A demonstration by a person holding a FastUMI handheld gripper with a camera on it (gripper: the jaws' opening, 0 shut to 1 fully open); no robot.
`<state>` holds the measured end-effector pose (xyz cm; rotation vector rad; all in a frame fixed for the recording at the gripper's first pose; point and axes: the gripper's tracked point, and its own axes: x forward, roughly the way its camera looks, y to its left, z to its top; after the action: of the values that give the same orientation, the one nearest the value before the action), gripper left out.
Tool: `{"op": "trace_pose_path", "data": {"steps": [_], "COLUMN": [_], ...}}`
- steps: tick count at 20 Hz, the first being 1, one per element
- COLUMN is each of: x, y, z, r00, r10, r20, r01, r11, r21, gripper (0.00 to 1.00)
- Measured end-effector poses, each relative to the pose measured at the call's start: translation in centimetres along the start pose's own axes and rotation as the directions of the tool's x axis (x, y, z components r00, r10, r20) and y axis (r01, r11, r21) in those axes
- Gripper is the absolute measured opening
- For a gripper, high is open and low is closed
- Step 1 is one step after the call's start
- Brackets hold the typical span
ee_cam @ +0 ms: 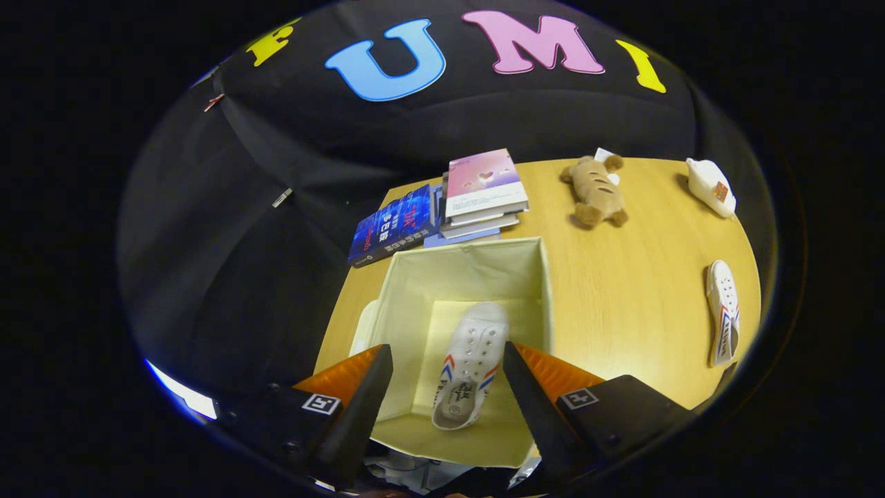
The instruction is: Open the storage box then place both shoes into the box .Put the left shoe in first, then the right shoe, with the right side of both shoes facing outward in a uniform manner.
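- Shoe (pixel 470 366) inside the open storage box (pixel 415 290): we see a white canvas one with red and blue stripes on its side, lying on the box floor, toe pointing away from us.
- We see the gripper (pixel 448 377) hovering above the box with its fingers spread wide apart; the shoe shows between them, and neither finger touches it.
- The box is pale cream fabric, its top open, standing on the wooden table (pixel 622 297).
- We find the second shoe (pixel 722 321), same white with stripes, lying on the table well to the right of the box.
- Beyond the box, a stack of books (pixel 480 197) with a blue book (pixel 393 225) beside it.
- Farther off we note a brown plush toy (pixel 594 190) and a small white object (pixel 711 187) near the table's far right corner.
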<state>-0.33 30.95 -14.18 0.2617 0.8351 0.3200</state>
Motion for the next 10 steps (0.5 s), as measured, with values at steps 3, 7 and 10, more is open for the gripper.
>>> {"op": "trace_pose_path", "data": {"steps": [3,7,10], "x": [-2.4,-5.8,-8.0], "y": [-5.3,-12.7,-18.8], "z": [1.8,3.5,4.3], "r00": [0.995,0.976,0.958], "r10": [-0.086,-0.18,-0.249], "r20": [0.057,0.119,0.144], "r01": [0.088,0.191,0.266], "r11": [0.995,0.977,0.958], "r21": [-0.048,-0.091,-0.111], "gripper": [0.99,0.99,0.99]}}
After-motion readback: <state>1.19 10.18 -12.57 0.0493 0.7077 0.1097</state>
